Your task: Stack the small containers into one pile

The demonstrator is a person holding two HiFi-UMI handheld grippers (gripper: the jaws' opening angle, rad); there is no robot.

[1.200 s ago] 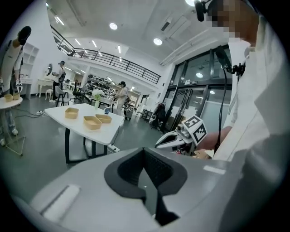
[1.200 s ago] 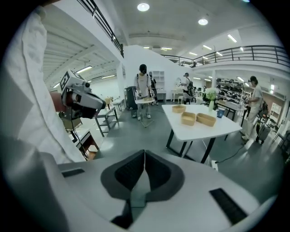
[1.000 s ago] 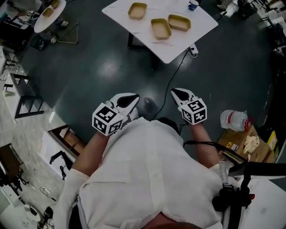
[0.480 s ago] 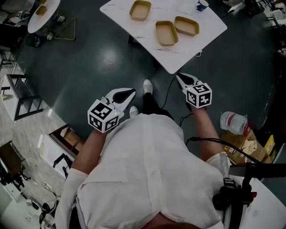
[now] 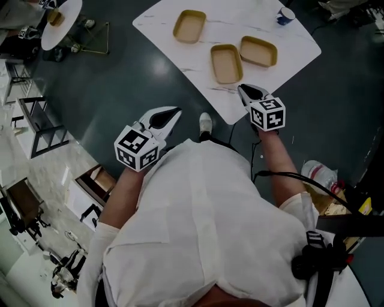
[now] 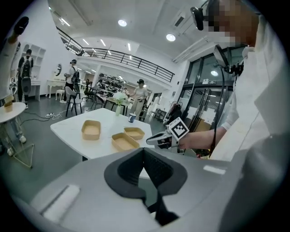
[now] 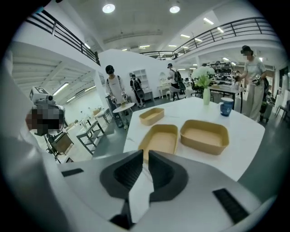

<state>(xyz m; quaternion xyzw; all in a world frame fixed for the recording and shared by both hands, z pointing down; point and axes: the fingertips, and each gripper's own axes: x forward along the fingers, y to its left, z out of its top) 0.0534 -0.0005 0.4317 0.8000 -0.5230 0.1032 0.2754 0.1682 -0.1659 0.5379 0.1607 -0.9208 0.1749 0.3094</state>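
Three small tan containers lie open and apart on the white table (image 5: 180,57): one at the far left (image 5: 189,26), one in the middle (image 5: 226,63), one to the right (image 5: 258,51). In the right gripper view they show as a far one (image 7: 152,115), a near one (image 7: 159,140) and a right one (image 7: 204,136). My right gripper (image 5: 245,90) is shut and empty, its tip over the table's near edge just short of the middle container. My left gripper (image 5: 171,114) is shut and empty, over the floor left of the table corner.
A blue cup (image 5: 286,15) stands at the table's far right, with a vase of flowers (image 7: 206,95) behind it. A round white table (image 5: 60,24) is at the far left. A plastic bottle (image 5: 318,174) and a cardboard box lie on the floor to the right. People stand further back.
The person has walked toward the table, which now sits closer. Both grippers advanced with them; the right tip has reached the table's near edge, the left stays over the floor.
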